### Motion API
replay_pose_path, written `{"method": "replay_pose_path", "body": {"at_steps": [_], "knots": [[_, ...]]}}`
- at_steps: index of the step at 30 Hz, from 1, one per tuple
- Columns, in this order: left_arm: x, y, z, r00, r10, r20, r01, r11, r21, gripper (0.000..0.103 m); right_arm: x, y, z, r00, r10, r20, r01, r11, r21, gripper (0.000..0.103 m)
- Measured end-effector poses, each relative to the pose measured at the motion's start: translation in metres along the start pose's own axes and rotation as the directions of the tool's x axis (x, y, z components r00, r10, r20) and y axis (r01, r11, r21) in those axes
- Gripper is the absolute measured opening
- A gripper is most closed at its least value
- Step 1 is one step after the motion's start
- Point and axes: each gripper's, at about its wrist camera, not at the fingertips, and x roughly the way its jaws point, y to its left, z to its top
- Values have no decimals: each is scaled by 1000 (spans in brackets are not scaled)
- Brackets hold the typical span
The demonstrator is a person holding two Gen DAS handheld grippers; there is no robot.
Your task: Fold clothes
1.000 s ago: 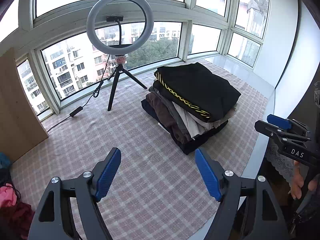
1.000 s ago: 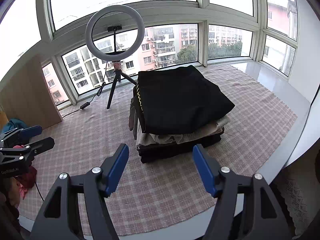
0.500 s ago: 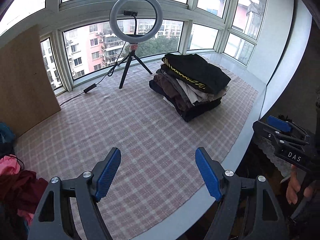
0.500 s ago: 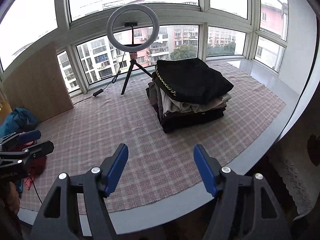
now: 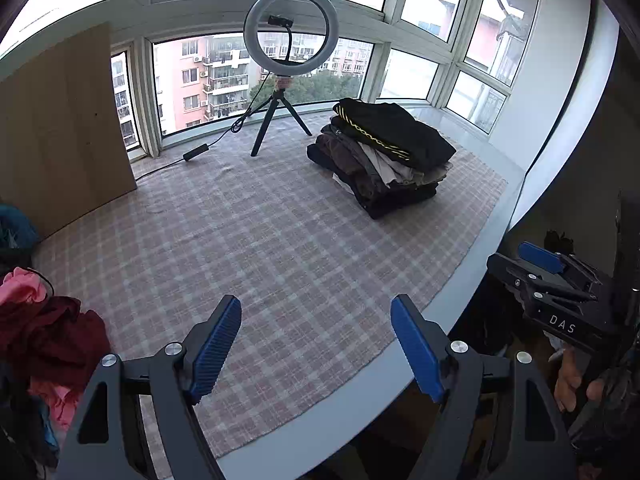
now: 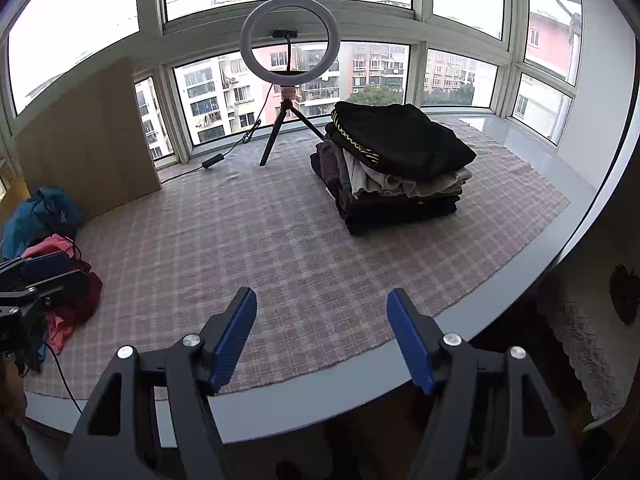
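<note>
A stack of folded clothes (image 5: 384, 160) with a black garment on top sits at the far right of the checked cloth (image 5: 260, 248); it also shows in the right wrist view (image 6: 396, 164). A heap of unfolded red and pink clothes (image 5: 44, 328) lies at the left edge, and in the right wrist view (image 6: 68, 292). My left gripper (image 5: 316, 344) is open and empty over the cloth's near edge. My right gripper (image 6: 322, 336) is open and empty, also near the front edge; it shows at the right of the left wrist view (image 5: 540, 264).
A ring light on a tripod (image 5: 286, 64) stands at the back by the windows, its cable (image 5: 196, 152) trailing left. A wooden board (image 5: 60, 128) leans at the back left. A blue garment (image 6: 40, 212) lies beside it. The table's grey edge (image 6: 360, 384) runs along the front.
Both grippers have pulled back from the folded stack toward the table's front edge and swung left. The clothes heap at the left has come into view. Both stay open and empty.
</note>
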Motion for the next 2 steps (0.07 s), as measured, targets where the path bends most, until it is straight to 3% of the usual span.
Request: {"method": "replay_pose_path", "body": {"at_steps": [2], "knots": [[-4, 1, -1, 1000, -6, 10, 6, 1000, 5, 76, -2, 3, -1, 1000, -2, 3, 2, 1000, -2, 67]]}}
